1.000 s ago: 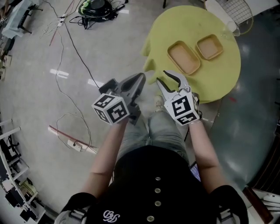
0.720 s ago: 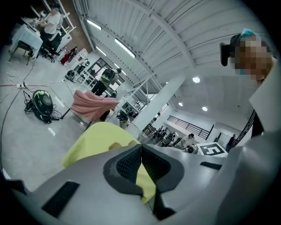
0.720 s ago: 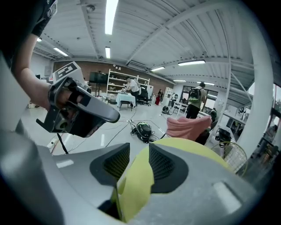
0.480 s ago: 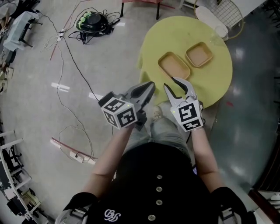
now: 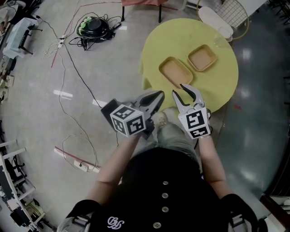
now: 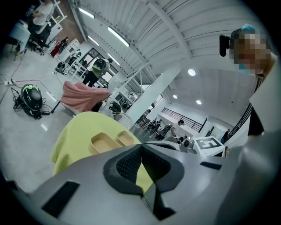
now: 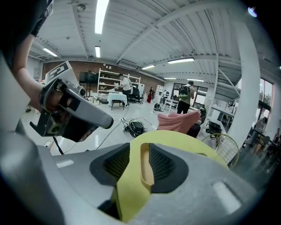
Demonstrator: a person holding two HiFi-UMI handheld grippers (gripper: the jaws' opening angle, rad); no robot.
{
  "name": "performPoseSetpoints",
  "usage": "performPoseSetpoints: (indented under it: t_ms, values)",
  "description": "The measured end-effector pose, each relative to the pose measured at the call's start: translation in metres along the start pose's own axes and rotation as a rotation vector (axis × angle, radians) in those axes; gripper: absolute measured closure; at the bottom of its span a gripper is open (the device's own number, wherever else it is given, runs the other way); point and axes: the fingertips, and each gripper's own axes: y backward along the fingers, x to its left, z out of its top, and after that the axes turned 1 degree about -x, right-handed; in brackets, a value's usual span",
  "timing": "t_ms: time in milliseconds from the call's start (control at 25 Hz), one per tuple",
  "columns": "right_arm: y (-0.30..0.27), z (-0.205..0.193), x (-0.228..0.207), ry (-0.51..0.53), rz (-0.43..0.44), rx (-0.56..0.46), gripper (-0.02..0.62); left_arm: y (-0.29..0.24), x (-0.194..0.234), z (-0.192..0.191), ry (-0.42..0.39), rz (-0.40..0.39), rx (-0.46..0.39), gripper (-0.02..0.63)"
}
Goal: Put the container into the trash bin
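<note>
Two shallow tan containers sit side by side on a round yellow table (image 5: 217,88): the nearer one (image 5: 176,72) and the farther one (image 5: 202,57). Both grippers hover at the table's near edge, short of the containers. My left gripper (image 5: 158,95) is shut with nothing in it; in the left gripper view its pads meet (image 6: 141,151), and both containers (image 6: 104,143) lie beyond. My right gripper (image 5: 182,93) is open and empty. In the right gripper view a container (image 7: 146,165) shows through the gap of that gripper (image 7: 140,163). A wire basket (image 5: 235,11) stands behind the table.
Cables trail over the grey floor at the left, past a black and green object (image 5: 93,25) and a power strip (image 5: 81,165). A pink cloth (image 6: 81,94) hangs over a chair behind the table. My legs and a shoe (image 5: 159,118) are just under the grippers.
Both grippers have moved toward the table and now reach its near edge. The left stays shut and the right stays open.
</note>
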Motion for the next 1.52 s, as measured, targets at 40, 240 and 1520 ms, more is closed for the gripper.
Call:
performPoseSetpoints:
  t_ms: [40,240,1520]
  values:
    - [0.0,-0.002,0.0,0.004,0.006,0.005,0.471,-0.003,0.001,-0.002,0.008,-0.001,0.002,0.594]
    - [-0.002,-0.013,-0.002,0.018,0.042,0.034,0.471,-0.015,0.006,-0.007,0.025,0.011,0.015,0.594]
    - [-0.062,-0.077,-0.003,0.031,0.134,0.207,0.485,-0.031,0.076,-0.057,0.175,0.168,0.029,0.594]
